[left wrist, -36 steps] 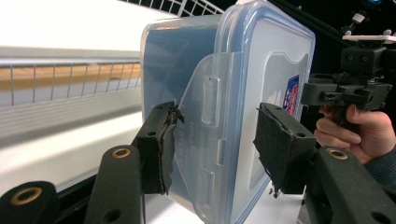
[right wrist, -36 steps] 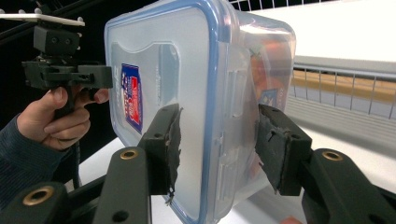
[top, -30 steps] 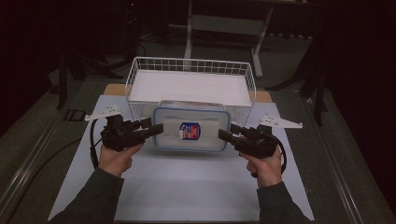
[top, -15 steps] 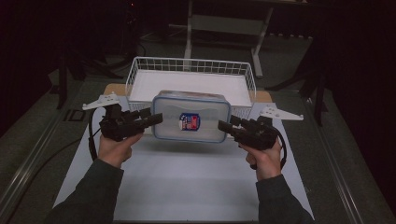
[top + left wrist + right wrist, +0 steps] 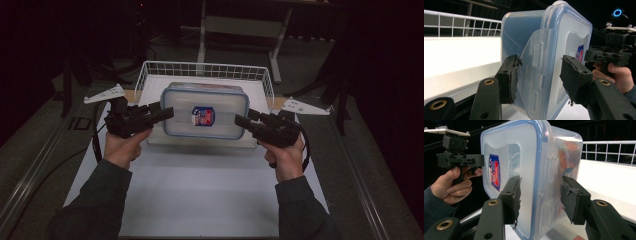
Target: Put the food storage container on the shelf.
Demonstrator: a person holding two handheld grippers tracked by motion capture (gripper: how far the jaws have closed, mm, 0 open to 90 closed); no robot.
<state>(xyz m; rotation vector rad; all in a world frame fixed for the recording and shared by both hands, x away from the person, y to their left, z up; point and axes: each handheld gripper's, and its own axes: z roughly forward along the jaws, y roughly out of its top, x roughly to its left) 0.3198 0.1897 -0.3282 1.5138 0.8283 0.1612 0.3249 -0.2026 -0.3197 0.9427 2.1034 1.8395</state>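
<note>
You have the clear plastic box (image 5: 204, 110) lifted off the table, over the near rim of the white wire basket (image 5: 205, 69). Judging by its snap lid and faint contents, it is stiff, smooth and slippery, moderately light; the end latches are the sound holds. Your left tongs (image 5: 537, 76) straddle one latch flap, your right tongs (image 5: 540, 196) the opposite end, each gripping the box. Both forearms reach forward, wrists level, tongs pointing inward toward the box.
</note>
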